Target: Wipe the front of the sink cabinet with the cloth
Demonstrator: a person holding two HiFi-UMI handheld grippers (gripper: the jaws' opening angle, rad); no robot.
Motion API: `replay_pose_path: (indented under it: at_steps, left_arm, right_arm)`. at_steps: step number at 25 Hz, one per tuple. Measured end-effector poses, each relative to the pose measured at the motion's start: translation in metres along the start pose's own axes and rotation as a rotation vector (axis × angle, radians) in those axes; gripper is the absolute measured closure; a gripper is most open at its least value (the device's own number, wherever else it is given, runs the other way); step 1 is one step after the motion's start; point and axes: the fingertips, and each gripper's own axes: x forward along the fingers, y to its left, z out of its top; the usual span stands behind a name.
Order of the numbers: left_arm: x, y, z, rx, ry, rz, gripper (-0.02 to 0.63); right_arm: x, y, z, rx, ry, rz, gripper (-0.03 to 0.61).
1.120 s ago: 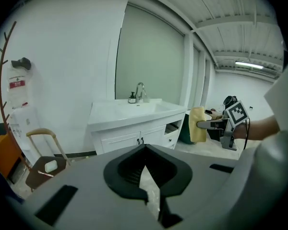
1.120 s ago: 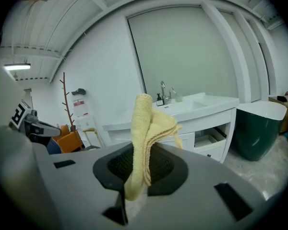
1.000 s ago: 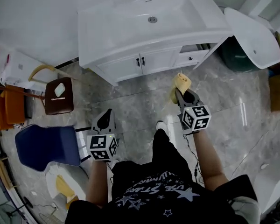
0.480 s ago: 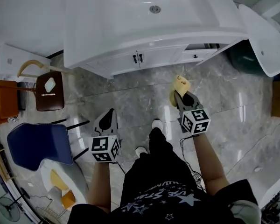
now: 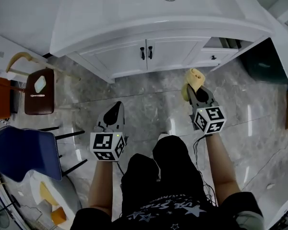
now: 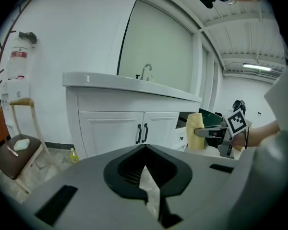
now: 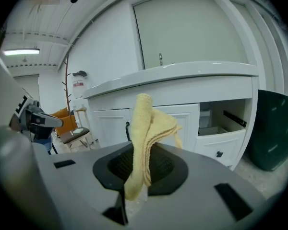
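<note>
The white sink cabinet [image 5: 149, 56] stands ahead, with two doors bearing black handles [image 5: 146, 52] and a drawer [image 5: 220, 51] pulled partly out on its right. My right gripper [image 5: 194, 88] is shut on a folded yellow cloth [image 5: 193, 81] that sticks up from the jaws [image 7: 146, 138], a short way from the cabinet front. Lower left, my left gripper [image 5: 114, 115] is shut with nothing in it. In the left gripper view the doors [image 6: 134, 131] face me and the cloth [image 6: 195, 131] shows at right.
A brown stool [image 5: 39, 91] and a blue chair [image 5: 24, 152] stand to the left on the marble floor. A dark green bin [image 5: 264, 61] sits right of the cabinet. A small yellow bottle [image 6: 73, 155] rests by the cabinet base. The person's legs are between the grippers.
The person has stepped closer to the cabinet, which now fills the top of the head view. Both grippers kept their hold and spacing; the cloth stays in the right one.
</note>
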Motion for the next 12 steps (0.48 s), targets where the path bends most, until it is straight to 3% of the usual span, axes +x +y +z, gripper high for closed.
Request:
replay_pose_path:
  at_steps: [6,12]
  left_arm:
    - [0.056,0.006,-0.034,0.031,-0.095,0.001,0.598]
    - [0.088,0.013,-0.058,0.074,-0.169,0.034,0.598]
  right_arm:
    - [0.052,-0.022,-0.030,-0.137,-0.098,0.005,0.517]
    - [0.097,-0.018,-0.030,-0.153,-0.204,0.093,0.517]
